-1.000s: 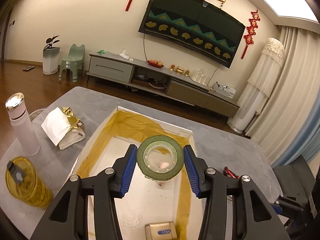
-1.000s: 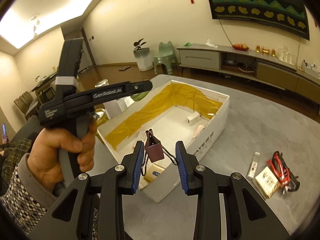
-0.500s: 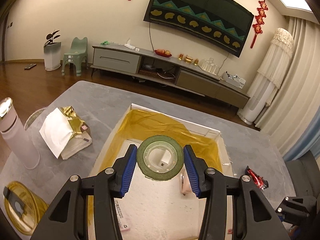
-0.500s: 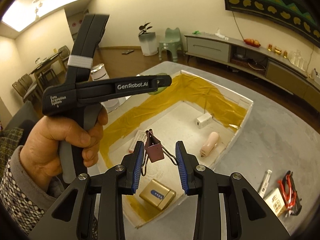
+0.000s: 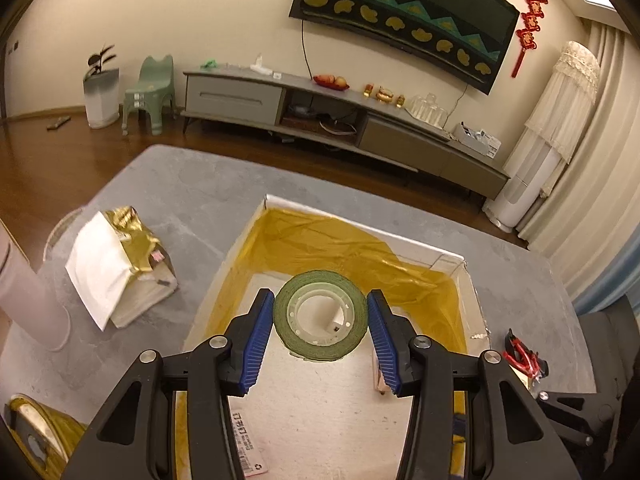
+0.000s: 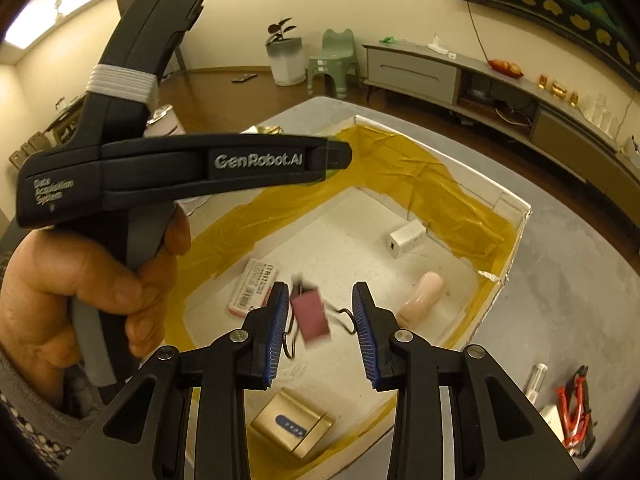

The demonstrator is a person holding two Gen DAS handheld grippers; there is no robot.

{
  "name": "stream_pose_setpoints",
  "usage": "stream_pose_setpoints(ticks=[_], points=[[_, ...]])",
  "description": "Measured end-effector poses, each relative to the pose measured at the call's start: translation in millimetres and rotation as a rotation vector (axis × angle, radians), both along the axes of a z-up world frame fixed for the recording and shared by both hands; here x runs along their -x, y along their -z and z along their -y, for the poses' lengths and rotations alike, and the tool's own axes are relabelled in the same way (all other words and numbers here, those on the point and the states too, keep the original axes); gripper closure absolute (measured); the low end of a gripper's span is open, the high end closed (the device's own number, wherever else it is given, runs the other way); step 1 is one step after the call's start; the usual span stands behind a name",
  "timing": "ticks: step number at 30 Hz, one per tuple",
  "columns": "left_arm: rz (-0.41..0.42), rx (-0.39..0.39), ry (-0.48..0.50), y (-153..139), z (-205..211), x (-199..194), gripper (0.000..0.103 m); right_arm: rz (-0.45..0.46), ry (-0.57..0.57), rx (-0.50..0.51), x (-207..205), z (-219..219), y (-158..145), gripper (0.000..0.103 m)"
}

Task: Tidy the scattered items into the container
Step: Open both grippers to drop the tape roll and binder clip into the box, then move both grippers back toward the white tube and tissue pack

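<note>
A white box [image 5: 340,240] lined with yellow tape sits on the grey table. My left gripper [image 5: 320,296] is shut on a green tape roll [image 5: 320,344], held above the box floor. In the right wrist view, my right gripper [image 6: 320,292] hangs over the near end of the box [image 6: 440,184]. A maroon binder clip [image 6: 310,316] is blurred and tilted between the pads, loose from them. Inside the box lie a white adapter [image 6: 406,238], a pink item [image 6: 422,296], a red-and-white packet [image 6: 254,288] and a gold case [image 6: 292,430].
A person's hand [image 6: 100,280] holds the left gripper's black body just left of the right gripper. Red cutters [image 6: 576,404] and a small vial [image 6: 536,376] lie right of the box. A gold-wrapped tissue pack [image 5: 120,264], a pink bottle [image 5: 28,292] and a yellow jar [image 5: 28,436] stand left of it.
Both grippers moved forward over the box. The binder clip, held still and upright before, has tipped and slid lower between the right pads. The tape roll stays clamped.
</note>
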State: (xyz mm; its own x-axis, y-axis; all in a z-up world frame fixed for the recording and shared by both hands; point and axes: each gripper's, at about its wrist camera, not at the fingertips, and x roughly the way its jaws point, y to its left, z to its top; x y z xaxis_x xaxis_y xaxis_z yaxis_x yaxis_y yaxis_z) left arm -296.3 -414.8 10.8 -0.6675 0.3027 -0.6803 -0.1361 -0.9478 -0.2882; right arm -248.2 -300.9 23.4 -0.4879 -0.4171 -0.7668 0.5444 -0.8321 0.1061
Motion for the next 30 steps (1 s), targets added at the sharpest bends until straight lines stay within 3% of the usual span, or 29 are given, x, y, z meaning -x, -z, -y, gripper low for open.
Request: stream_pose_setpoints(ticks=[7,11,13,30], points=[[0.017,-0.039,-0.007,6.5,8.3,-0.6,0.052,0.005,0.036,0.032,-4.1,-10.5,1.9,0.067],[0.018,-0.077,-0.019,4.9,12.6,-2.0,0.038,0.019,0.042,0.048,-8.0,-16.5,2.1,0.067],[0.014,-0.101,-0.024,2.9,15.3,-2.7,0.037,0.024,0.037,0.051,-12.0,-17.7,1.8,0.067],[-0.118,-0.048,0.009,-33.5,-19.2,-51.4,0.037,0.013,0.026,0.146,-54.7,-49.3,-2.3,0.067]])
